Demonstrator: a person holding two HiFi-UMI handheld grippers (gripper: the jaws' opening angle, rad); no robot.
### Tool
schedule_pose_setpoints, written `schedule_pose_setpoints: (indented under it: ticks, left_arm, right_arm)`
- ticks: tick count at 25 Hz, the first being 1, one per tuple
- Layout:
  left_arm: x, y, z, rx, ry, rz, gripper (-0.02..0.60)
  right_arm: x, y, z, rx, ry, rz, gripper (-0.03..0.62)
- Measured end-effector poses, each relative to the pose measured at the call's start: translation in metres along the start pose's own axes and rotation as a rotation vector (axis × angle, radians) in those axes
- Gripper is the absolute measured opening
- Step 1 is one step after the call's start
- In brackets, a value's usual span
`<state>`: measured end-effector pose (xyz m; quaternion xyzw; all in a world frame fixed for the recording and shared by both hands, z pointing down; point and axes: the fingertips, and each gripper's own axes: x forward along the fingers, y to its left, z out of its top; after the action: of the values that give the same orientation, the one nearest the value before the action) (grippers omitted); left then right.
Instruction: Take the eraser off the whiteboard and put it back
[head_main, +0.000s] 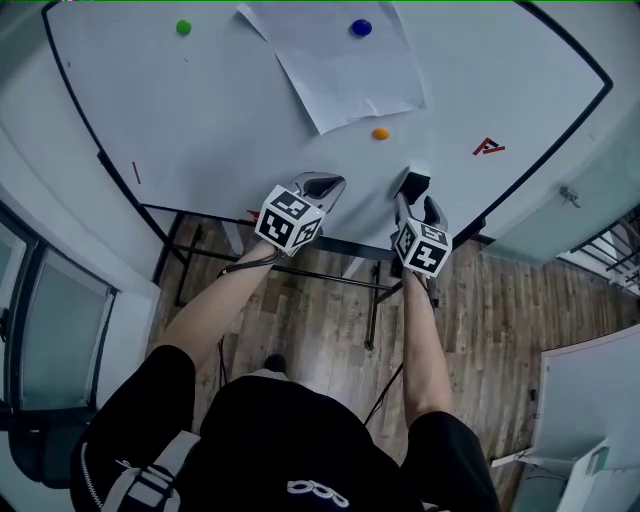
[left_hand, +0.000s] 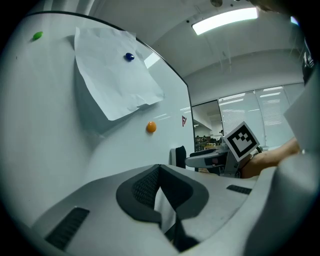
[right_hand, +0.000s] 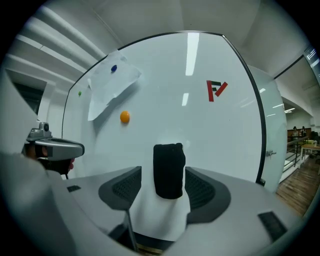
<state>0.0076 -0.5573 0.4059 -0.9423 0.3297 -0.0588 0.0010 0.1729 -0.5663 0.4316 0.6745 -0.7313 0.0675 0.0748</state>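
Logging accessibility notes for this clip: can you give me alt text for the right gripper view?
A black eraser sits against the whiteboard between the right gripper's open jaws. Up left are an orange magnet and a sheet of paper pinned by a blue magnet; the left gripper shows at the left edge.

No legible words or numbers. Whiteboard (right_hand: 225, 150) carries a small red-and-dark logo (right_hand: 216, 90), letter-like, maybe an F. Square black-and-white code patterns on left marker cube (head_main: 291, 219) and right marker cube (head_main: 421, 248). White emblem (head_main: 310, 490) on my black top, unreadable.
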Motion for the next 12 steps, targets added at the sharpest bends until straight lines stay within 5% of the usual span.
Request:
schedule_pose_setpoints:
  ticks: [12]
  left_arm:
    - [0.020, 0.039, -0.013, -0.001, 0.013, -0.049, 0.009]
  right_arm:
    - [0.043, -0.010, -0.006, -0.004, 0.008, -0.117, 0.275]
